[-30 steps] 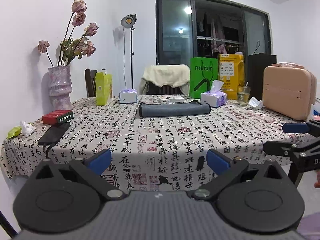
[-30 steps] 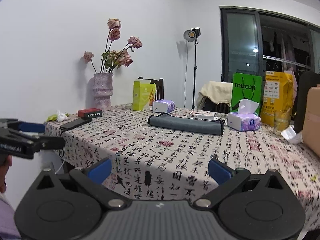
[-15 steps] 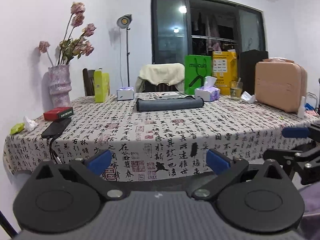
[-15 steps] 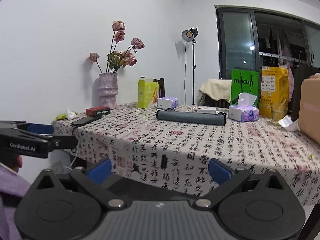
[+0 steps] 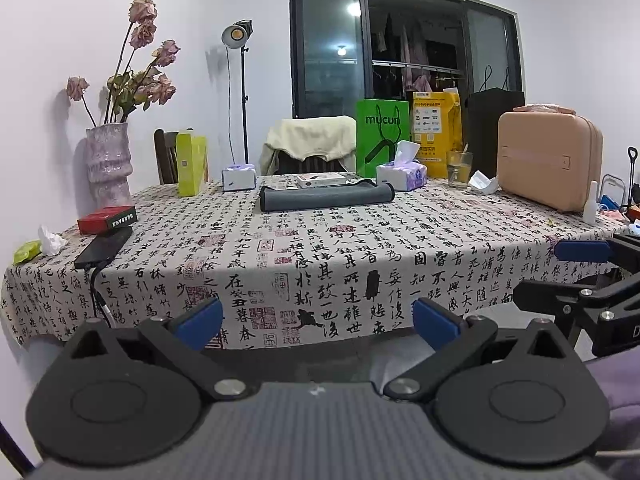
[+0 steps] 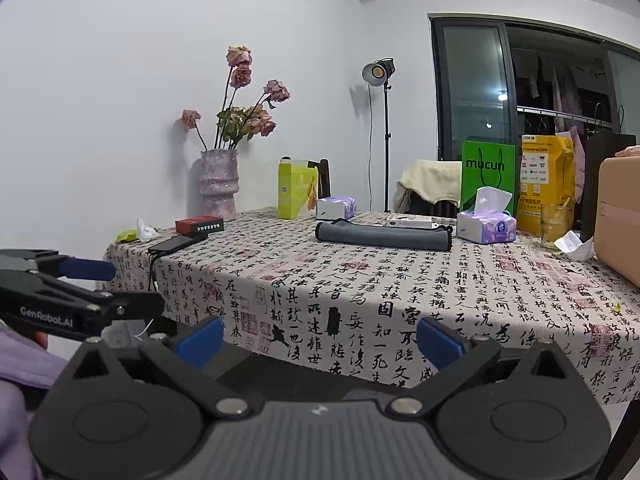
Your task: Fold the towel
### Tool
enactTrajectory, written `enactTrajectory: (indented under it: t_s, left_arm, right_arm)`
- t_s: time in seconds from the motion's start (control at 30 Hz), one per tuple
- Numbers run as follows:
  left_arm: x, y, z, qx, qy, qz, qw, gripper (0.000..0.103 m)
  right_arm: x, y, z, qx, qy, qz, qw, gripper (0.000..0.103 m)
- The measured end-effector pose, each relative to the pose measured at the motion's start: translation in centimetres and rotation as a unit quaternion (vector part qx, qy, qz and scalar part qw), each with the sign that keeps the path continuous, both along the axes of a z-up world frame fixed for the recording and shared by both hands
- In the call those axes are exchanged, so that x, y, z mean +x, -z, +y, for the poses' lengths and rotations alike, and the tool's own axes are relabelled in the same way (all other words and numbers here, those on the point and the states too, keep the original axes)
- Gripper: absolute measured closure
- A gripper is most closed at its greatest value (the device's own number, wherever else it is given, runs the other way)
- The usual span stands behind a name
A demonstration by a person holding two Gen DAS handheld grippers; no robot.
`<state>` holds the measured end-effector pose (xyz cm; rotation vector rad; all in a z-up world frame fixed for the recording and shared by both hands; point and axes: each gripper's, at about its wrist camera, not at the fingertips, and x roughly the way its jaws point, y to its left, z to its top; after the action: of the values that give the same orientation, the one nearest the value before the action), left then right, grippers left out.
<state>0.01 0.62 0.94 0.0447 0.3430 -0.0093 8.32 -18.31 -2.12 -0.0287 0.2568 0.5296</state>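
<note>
The grey towel (image 5: 326,197) lies folded into a long narrow strip at the far side of the table; it also shows in the right wrist view (image 6: 383,234). My left gripper (image 5: 318,322) is open and empty, held off the table's near edge, far from the towel. My right gripper (image 6: 320,340) is open and empty too, also in front of the near edge. The right gripper shows at the right of the left wrist view (image 5: 580,276), and the left gripper at the left of the right wrist view (image 6: 80,284).
The table (image 5: 360,256) has a calligraphy-print cloth. On it stand a vase of dried roses (image 5: 108,160), a red box (image 5: 107,219), a black phone (image 5: 104,246), tissue packs (image 5: 402,176), a glass (image 5: 459,168), a green bag (image 5: 382,136) and a pink case (image 5: 548,160).
Both grippers have drawn back and dropped from over the table to in front of its near edge. The towel has not moved.
</note>
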Motion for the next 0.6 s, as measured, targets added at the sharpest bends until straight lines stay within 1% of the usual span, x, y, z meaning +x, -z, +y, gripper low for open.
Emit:
enactTrajectory:
  t_s: [0.6]
  left_arm:
    - [-0.05, -0.11, -0.2, 0.003, 0.004, -0.006, 1.0, 0.0]
  right_arm:
    - [-0.07, 0.16, -0.08, 0.003, 0.0, 0.0, 1.0, 0.0]
